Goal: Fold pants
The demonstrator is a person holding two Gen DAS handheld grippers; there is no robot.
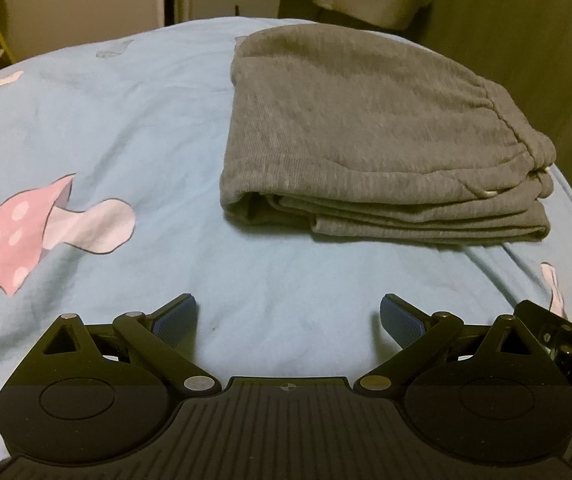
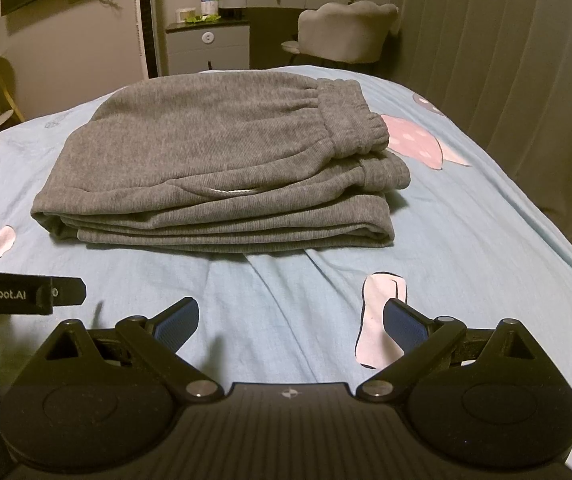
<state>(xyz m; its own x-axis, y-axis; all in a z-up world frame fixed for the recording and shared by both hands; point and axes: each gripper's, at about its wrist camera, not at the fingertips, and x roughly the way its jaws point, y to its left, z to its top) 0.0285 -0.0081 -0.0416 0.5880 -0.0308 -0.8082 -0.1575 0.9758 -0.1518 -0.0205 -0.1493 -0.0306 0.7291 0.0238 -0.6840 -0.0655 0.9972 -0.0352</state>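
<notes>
- A light-blue mushroom-print bedsheet point(image 2: 486, 240) carries the grey sweatpants point(image 2: 222, 168), folded into a compact stack of several layers at mid-bed, elastic waistband point(image 2: 350, 124) on top toward the right; the fold looks essentially done.
- The stack sits near the sheet's right-hand slope in the left wrist view; a careless nudge there could slide it toward the edge.
- The layers' front edges are uneven, so any last tug on 1 layer would likely drag the others and spoil the fold.
- The left gripper point(image 1: 288, 314) hovers low over bare sheet, well short of the pants, its 2 blue-padded fingers spread wide and holding nothing.
- The right gripper point(image 2: 290, 316) hangs likewise, fingers apart and empty, just beside its partner; a sweep could knock them together.
- A pale drawstring point(image 2: 230, 191) peeks from a fold and could snag a finger.
- Hidden: the stack's far side, its underside, the leg cuffs.
</notes>
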